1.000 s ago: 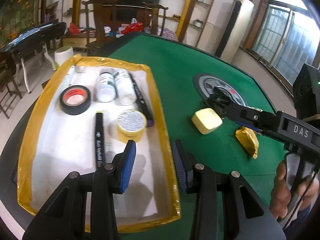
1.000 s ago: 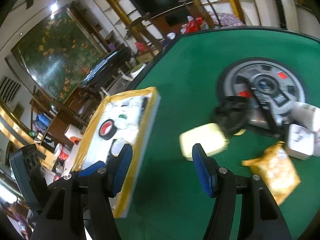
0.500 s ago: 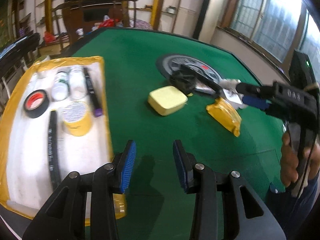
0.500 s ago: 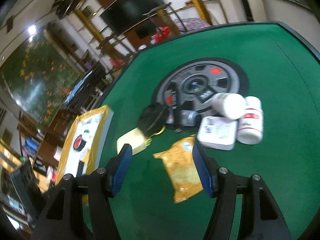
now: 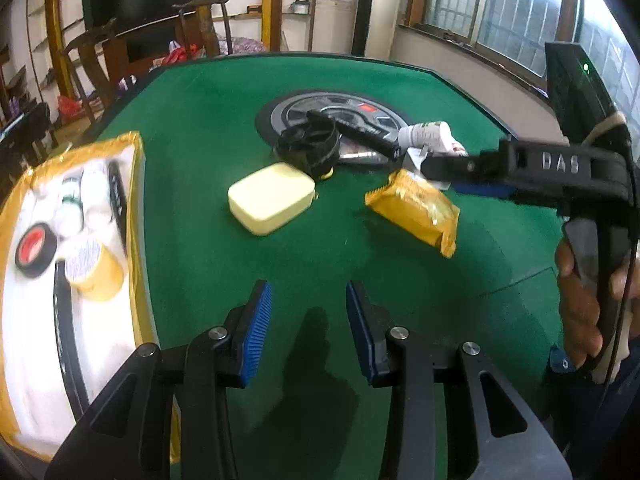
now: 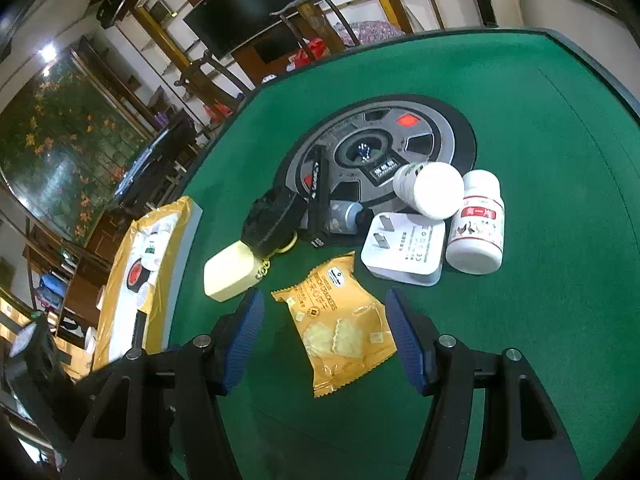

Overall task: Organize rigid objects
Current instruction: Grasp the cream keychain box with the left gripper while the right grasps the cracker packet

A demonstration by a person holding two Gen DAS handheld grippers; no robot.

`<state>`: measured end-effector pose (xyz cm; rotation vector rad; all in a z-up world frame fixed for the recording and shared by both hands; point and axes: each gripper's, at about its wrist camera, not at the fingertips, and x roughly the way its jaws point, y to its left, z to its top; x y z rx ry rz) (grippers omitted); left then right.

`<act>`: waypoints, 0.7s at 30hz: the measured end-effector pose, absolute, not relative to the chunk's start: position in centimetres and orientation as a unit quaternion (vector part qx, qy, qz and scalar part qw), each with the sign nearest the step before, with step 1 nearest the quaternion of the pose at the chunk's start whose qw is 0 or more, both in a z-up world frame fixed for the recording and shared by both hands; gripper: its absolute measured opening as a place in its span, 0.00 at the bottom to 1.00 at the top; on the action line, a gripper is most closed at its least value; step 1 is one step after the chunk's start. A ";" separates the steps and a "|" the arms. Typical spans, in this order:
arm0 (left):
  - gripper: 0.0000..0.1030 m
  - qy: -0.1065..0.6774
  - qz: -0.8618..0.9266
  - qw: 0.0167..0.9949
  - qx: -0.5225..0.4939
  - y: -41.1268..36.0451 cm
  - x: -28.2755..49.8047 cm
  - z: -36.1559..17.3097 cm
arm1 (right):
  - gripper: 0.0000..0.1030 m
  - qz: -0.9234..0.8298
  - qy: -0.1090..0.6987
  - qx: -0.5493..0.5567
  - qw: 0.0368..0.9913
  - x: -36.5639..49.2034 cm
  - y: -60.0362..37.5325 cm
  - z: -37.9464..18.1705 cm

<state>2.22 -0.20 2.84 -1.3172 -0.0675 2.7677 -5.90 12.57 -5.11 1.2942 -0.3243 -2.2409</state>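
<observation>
right gripper (image 6: 324, 330) jaws apart over the cracker packet (image 6: 340, 320): light, crinkly, contents brittle, so grip across its middle gently; left gripper (image 5: 308, 332) apart, empty.

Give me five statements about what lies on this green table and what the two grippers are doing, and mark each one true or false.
1. The right gripper is clamped on a white bottle. False: its jaws stand apart, empty, over the yellow snack packet.
2. The white plug adapter lies beside the red-labelled white bottle. True.
3. The black tape roll lies in the yellow-rimmed tray. True.
4. The cream box sits inside the tray. False: it lies on the green table.
5. The left gripper holds nothing. True.
</observation>
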 end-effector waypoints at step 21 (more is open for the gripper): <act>0.61 -0.033 0.880 0.058 -0.469 -3.6 -3.7 4.5 | 0.64 -0.845 0.007 0.477 0.244 -6.1 9.2 -7.2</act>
